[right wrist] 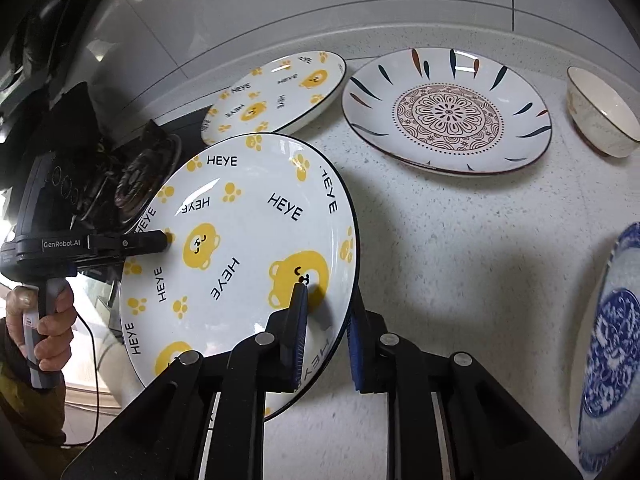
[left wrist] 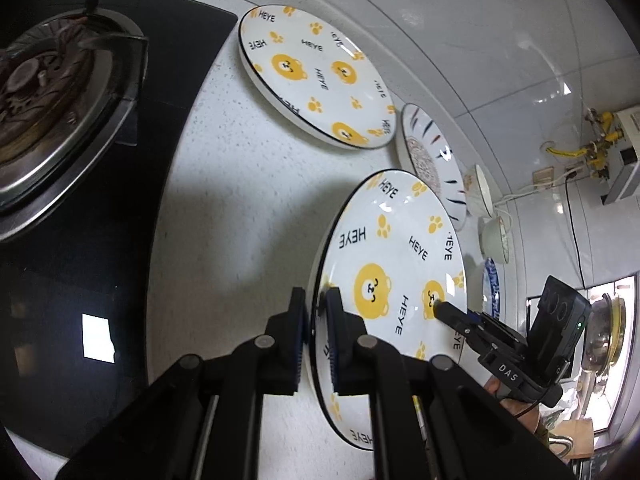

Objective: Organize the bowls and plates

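Observation:
A white plate with yellow bears and HEYE lettering (left wrist: 396, 248) (right wrist: 248, 216) is held tilted above the speckled counter (right wrist: 440, 240) by both grippers. My left gripper (left wrist: 316, 312) is shut on its left rim, one pad on each face. My right gripper (right wrist: 326, 320) is shut on the opposite rim, seen in the left wrist view as a black fingertip (left wrist: 440, 306) on the plate's face. A second bear plate (left wrist: 312, 76) (right wrist: 276, 92) lies flat on the counter behind. The left gripper (right wrist: 164, 240) also shows in the right wrist view, a hand on its handle.
A mandala-pattern plate (right wrist: 448, 112) (left wrist: 432, 160), a white bowl (right wrist: 604, 112) and a blue-patterned plate (right wrist: 612, 340) lie on the counter to the right. A gas burner (left wrist: 44, 100) on a black glass hob (left wrist: 80, 280) lies left. A tiled wall backs the counter.

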`<state>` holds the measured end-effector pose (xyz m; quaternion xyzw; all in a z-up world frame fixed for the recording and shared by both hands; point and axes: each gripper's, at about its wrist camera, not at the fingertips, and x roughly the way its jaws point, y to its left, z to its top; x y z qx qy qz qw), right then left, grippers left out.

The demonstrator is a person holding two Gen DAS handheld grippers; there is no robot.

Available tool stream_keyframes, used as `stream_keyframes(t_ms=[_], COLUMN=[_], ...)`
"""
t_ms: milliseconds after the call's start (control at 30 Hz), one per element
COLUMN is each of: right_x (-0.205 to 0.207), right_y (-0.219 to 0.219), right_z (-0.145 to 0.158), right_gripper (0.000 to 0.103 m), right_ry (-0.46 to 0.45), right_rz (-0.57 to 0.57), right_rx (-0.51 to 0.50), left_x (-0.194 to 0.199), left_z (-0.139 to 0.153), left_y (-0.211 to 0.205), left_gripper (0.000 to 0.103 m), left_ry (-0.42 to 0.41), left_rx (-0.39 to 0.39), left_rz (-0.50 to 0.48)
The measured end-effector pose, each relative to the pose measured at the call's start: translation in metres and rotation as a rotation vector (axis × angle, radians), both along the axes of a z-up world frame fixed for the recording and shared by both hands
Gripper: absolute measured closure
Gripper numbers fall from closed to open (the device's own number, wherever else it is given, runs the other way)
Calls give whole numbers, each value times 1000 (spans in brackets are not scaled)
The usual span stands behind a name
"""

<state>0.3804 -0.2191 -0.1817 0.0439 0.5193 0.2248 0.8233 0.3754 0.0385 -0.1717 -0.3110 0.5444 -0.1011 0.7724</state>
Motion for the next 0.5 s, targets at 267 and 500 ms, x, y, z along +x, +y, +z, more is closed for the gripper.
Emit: stream_keyframes(t_ms=[267, 500], right_x=[-72, -98], right_y=[13, 13], right_z=[1, -27], right_gripper=[87, 89], right_ry=[45, 146], right_rz=[2, -37], right_rx=[-2, 64], left_x=[-63, -93], left_z=[3, -16], left_y=[1, 6], left_gripper=[94, 94], left_ry=[20, 74], left_rx=[-6, -6], left_rz=[-72, -143])
